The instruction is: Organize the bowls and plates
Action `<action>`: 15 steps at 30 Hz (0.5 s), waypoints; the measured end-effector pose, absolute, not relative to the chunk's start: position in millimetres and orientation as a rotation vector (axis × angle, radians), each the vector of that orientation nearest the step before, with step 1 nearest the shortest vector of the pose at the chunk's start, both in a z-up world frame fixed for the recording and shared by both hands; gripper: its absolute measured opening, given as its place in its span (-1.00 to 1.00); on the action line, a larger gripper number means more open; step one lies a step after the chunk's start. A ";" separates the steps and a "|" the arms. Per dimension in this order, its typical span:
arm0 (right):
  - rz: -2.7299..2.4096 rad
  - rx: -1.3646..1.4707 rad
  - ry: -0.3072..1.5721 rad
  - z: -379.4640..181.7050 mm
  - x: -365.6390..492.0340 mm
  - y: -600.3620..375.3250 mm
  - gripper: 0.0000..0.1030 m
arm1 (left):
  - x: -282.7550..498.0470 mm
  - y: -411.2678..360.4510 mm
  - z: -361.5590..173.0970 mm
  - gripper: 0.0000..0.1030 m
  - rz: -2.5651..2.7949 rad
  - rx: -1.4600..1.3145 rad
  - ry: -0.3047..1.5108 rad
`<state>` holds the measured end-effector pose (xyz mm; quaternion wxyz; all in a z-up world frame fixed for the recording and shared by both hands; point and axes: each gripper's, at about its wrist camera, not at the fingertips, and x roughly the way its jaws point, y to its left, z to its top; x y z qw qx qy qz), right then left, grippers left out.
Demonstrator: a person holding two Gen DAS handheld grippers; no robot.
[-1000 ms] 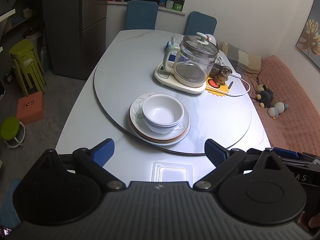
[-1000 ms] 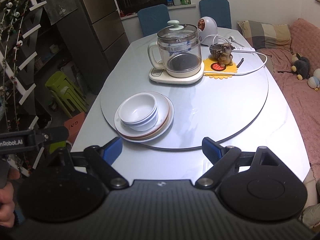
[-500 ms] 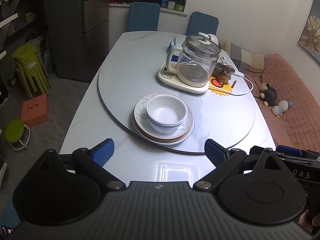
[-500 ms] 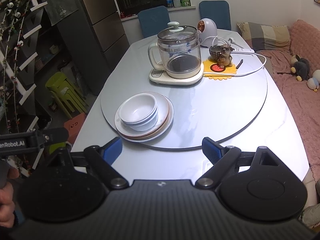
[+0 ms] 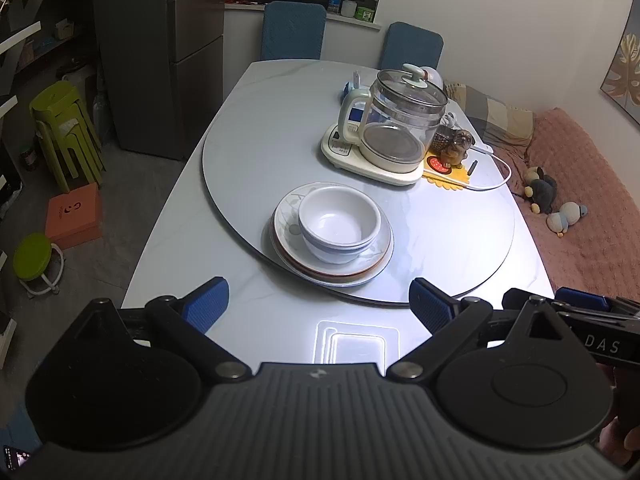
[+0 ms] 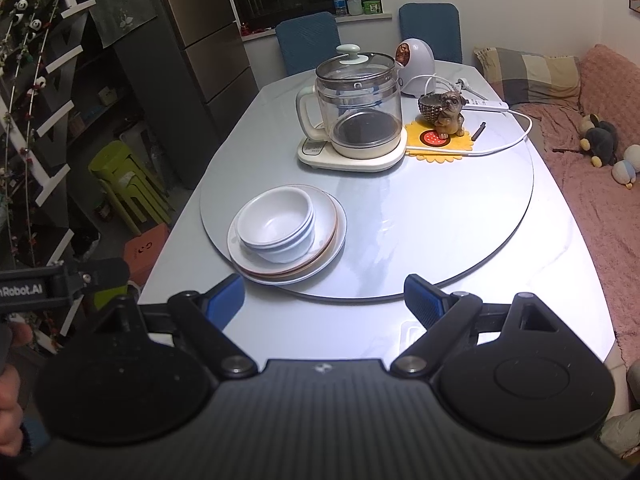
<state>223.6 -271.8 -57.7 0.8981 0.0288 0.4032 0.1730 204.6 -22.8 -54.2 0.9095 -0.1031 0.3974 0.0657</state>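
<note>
You held your left claw (image 5: 318, 300) wide open over the near edge of the table (image 5: 240, 312), with nothing in it. Your right claw (image 6: 324, 294) was wide open too, and held nothing. The white bowls (image 5: 339, 224) sat nested on the stacked plates (image 5: 376, 256) (all one pile) at about 12 o'clock from your left claw and 11 o'clock from your right. The glass kettle (image 6: 360, 108) stood farther back.

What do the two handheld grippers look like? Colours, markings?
Both the left gripper and right gripper share one build: ribbed dark-grey body, black linkage arms with silver pivot pins, round black discs, blue ribbed finger pads. White lettering on their sides.
</note>
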 end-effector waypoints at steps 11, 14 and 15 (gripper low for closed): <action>0.351 0.048 0.839 -57.3 224.8 -271.9 0.71 | 205.2 -24.5 -54.6 0.91 0.136 -0.213 0.826; 0.351 0.044 0.846 -57.7 224.3 -271.2 0.71 | 206.1 -23.3 -55.2 0.91 0.140 -0.216 0.832; 0.352 0.042 0.847 -57.9 223.8 -270.8 0.71 | 206.1 -23.1 -55.1 0.91 0.139 -0.216 0.832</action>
